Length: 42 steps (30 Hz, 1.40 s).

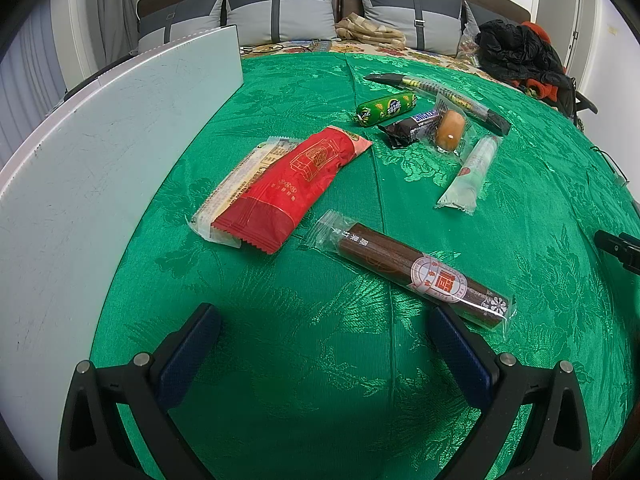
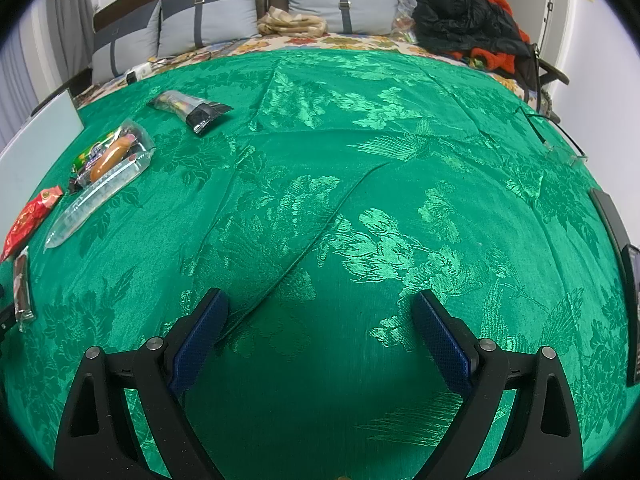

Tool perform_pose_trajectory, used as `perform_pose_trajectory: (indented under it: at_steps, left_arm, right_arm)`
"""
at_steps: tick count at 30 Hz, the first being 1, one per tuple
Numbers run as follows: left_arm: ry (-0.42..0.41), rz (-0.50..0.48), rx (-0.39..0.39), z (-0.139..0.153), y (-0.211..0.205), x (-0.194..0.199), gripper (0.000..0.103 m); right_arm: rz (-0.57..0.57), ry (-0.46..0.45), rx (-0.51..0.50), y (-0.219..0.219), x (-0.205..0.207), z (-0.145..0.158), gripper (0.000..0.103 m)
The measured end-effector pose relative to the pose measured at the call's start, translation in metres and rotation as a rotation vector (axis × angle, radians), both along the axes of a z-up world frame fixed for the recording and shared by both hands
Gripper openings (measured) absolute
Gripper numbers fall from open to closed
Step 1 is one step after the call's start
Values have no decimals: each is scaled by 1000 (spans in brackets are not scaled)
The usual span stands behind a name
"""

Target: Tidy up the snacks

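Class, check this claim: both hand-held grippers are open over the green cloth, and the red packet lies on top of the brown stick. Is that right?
Not quite. In the left wrist view, the red packet lies on a pale clear-wrapped packet, apart from the brown stick. The rest holds.

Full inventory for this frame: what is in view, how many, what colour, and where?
red packet: 1, red, left of centre, lying on a clear packet
clear packet: 1, clear and pale, under the red one
brown bar: 1, brown in clear wrap, nearest the left gripper
green sausage: 1, green, far group
dark bar: 1, dark wrapper, beside the sausage
orange bun: 1, orange in clear wrap, far group
pale tube: 1, pale green, right
long stick: 1, black-ended, farthest
white board: 1, white, left
cloth: 1, green, under everything
pillows: several, grey, background
left gripper: open, black, blue pads
right gripper: open, over bare cloth
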<state>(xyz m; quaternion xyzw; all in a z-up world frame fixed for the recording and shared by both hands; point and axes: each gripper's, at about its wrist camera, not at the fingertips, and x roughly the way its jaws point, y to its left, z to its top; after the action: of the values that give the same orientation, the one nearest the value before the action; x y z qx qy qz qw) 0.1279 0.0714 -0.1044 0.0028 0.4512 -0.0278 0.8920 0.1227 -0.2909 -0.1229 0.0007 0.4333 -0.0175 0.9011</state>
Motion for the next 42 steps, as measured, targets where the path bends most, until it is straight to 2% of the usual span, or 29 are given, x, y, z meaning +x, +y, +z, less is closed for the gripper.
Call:
perform_pose_trajectory:
  at_steps: [21,24,26,29,32,37,42]
  left_arm:
    - [1,-2,0,0,-1,-1,103]
    - [27,-2,6,1,-1,-2,103]
    - [50,0,-15,5,0,-6,103]
    - [38,-18,-82,19,5,-17,103]
    - [17,-26,-117,33,14,-22,103]
    - [42,41,-217,38,46,-11,103]
    - [84,95,-274,38,63,3,101]
  right_arm:
    - [0,0,0,0,0,0,96]
    - [0,0,0,0,1,0,96]
    - [0,0,0,0,1,0,96]
    - [0,0,0,0,1,0,96]
    - [0,0,1,0,1,0,96]
    - [-1,0,0,0,1,0,96]
    - [-1,1,0,0,1,1,96]
